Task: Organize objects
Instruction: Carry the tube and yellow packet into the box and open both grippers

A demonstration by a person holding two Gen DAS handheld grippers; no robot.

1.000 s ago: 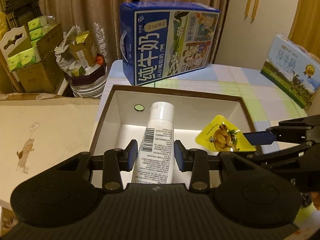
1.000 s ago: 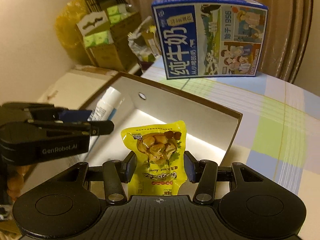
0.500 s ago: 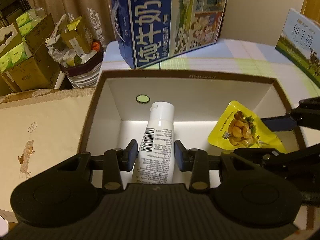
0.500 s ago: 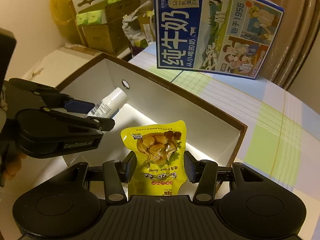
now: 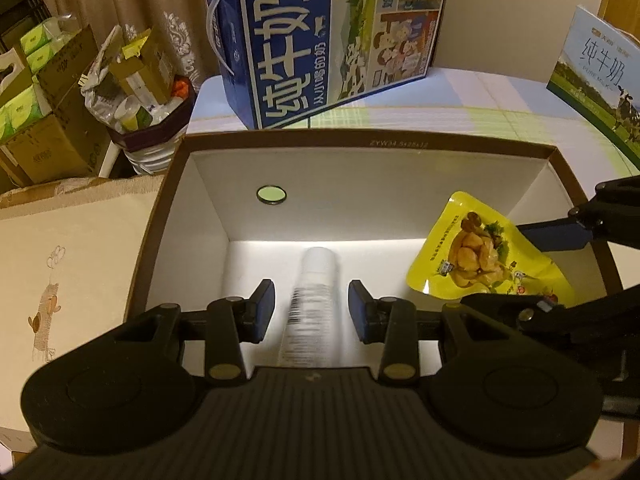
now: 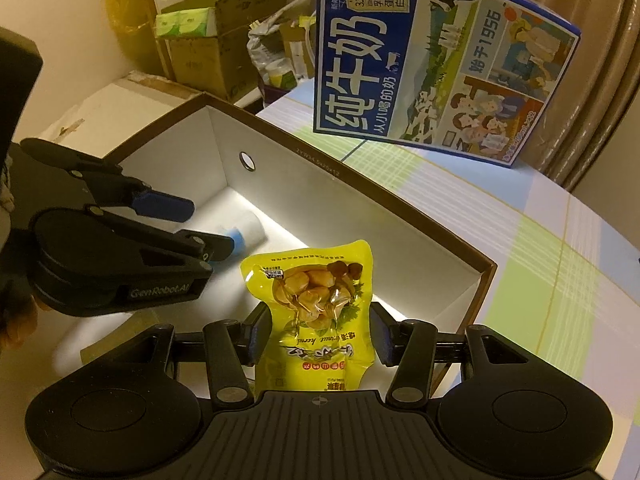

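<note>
A brown-rimmed box with white inside [image 5: 360, 146] stands on the table; it also shows in the right wrist view [image 6: 360, 196]. My left gripper [image 5: 311, 311] is over the box with its jaws apart. A white tube with a barcode [image 5: 310, 304], blurred by motion, is between and below the left fingers, apart from both pads. In the right wrist view the tube [image 6: 250, 229] is down inside the box by the left gripper [image 6: 200, 226]. My right gripper [image 6: 318, 330] is shut on a yellow snack pouch [image 6: 316, 304], held over the box's right part [image 5: 480, 252].
A tall blue milk carton [image 5: 328, 40] stands behind the box; it also shows in the right wrist view [image 6: 432, 68]. A second milk box [image 5: 600, 76] leans at far right. Cardboard boxes [image 5: 44, 112] and a full bin [image 5: 148, 120] stand off the table's left. The checked tablecloth [image 6: 540, 260] lies to the right.
The left gripper has opened and let go of the white tube, which is dropping into the box. Both grippers have moved lower and further over the box. The right still holds the pouch.
</note>
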